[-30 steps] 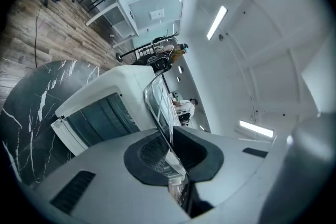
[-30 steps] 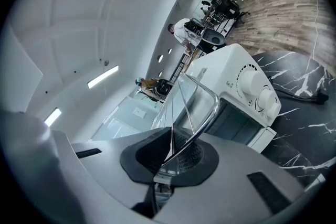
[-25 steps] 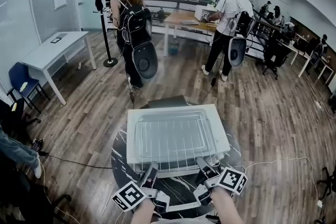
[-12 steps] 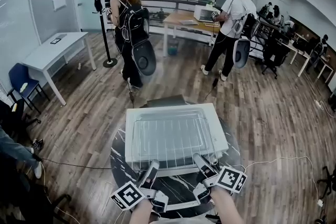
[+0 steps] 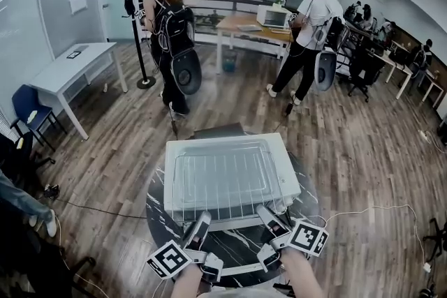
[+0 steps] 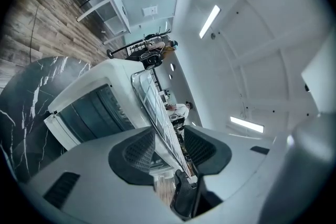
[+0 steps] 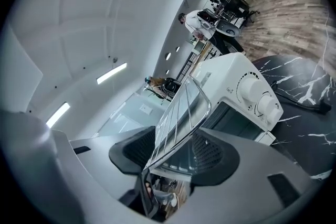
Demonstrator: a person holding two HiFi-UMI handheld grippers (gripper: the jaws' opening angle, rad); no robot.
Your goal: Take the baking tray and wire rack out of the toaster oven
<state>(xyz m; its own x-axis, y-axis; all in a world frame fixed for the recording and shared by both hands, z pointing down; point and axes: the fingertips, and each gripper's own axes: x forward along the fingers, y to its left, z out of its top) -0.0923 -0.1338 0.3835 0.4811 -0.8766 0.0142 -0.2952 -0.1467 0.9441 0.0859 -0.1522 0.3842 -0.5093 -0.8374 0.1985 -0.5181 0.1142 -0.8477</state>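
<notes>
A white toaster oven [image 5: 290, 181] stands on a round black marble table [image 5: 157, 209]. The wire rack [image 5: 223, 181] lies flat on top of it, over what looks like the shiny baking tray [image 5: 175, 165]. My left gripper [image 5: 198, 230] and right gripper [image 5: 269, 218] are at the rack's near edge. In the left gripper view the rack [image 6: 157, 113] runs between the left gripper's [image 6: 169, 147] pads with gaps either side. The right gripper [image 7: 173, 153] also straddles the rack's corner [image 7: 184, 107] without pressing. Both sets of jaws have just been opening.
The oven's knobs [image 7: 262, 102] face the right gripper. A cable [image 5: 91, 213] trails over the wooden floor left of the table. Two persons with backpacks [image 5: 167, 31] [image 5: 311, 38] stand behind; a coat stand [image 5: 140, 17] and white tables [image 5: 70, 70] are at the far left.
Both grippers stay at the rack's near edge on the oven top. The two persons in the background have shifted a little.
</notes>
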